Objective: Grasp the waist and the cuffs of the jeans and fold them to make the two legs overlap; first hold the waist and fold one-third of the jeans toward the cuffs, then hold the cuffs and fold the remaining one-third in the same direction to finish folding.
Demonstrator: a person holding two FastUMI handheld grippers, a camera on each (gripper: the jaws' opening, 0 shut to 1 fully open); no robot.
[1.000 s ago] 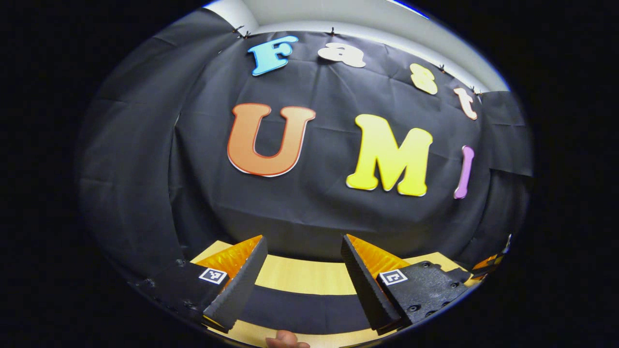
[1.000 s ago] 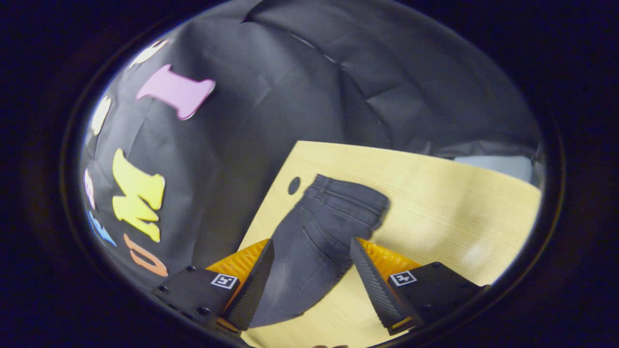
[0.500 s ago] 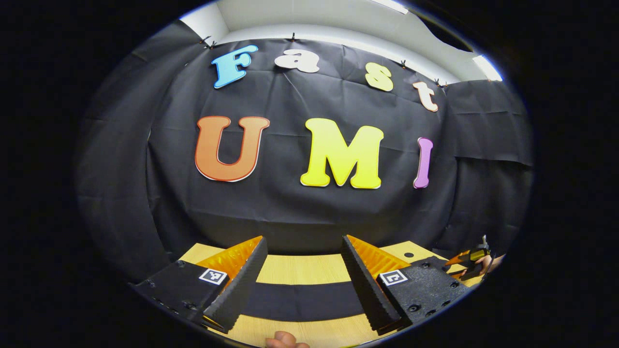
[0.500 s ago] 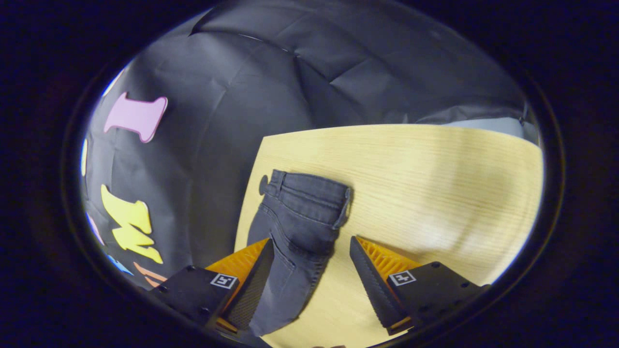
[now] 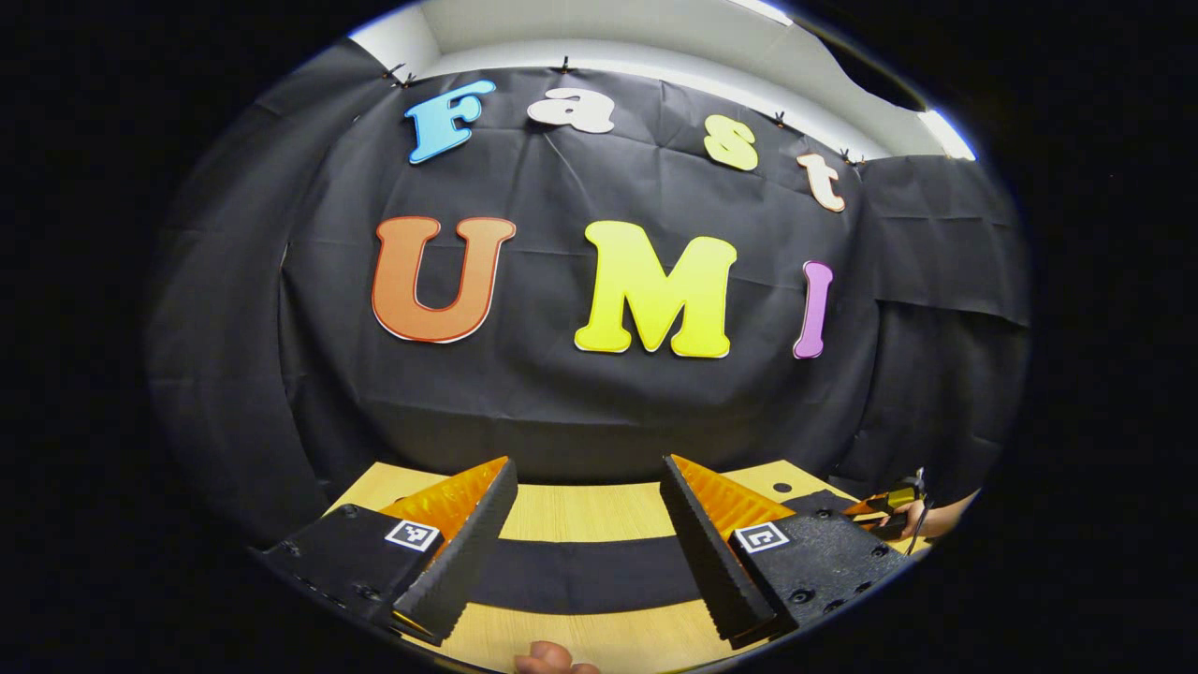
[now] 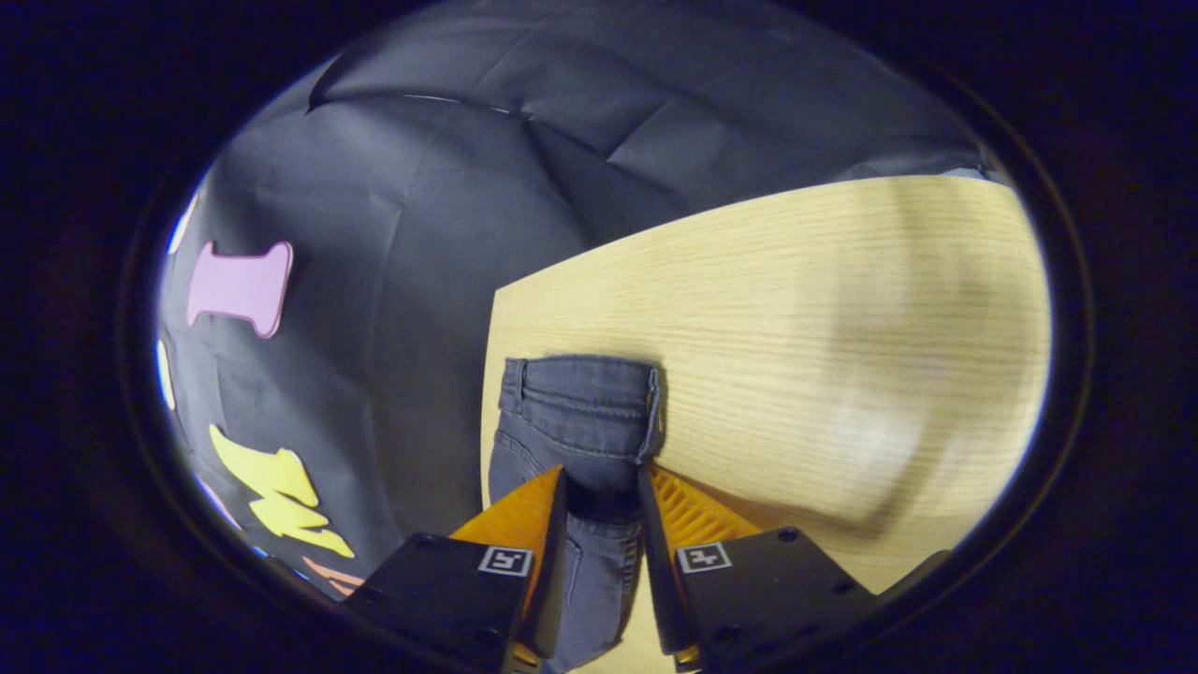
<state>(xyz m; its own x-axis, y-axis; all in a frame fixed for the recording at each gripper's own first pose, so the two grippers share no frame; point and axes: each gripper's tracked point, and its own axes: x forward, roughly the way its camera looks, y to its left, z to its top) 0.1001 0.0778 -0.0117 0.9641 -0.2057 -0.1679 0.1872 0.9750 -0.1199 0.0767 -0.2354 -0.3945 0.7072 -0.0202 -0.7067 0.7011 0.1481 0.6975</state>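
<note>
On the table (image 6: 842,309), jeans (image 6: 580,412) lengthwise between right claw (image 6: 604,496) fingers, waistband farthest.

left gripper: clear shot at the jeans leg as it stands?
Probably yes. The left gripper is open, with the dark band of jeans lying flat on the table between its fingers and nothing in the way.

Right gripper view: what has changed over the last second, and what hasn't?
The right gripper swung to line up with the jeans and narrowed its jaws around the denim below the waistband. The left gripper stayed wide open above the table, its aim drifting only slightly.
</note>
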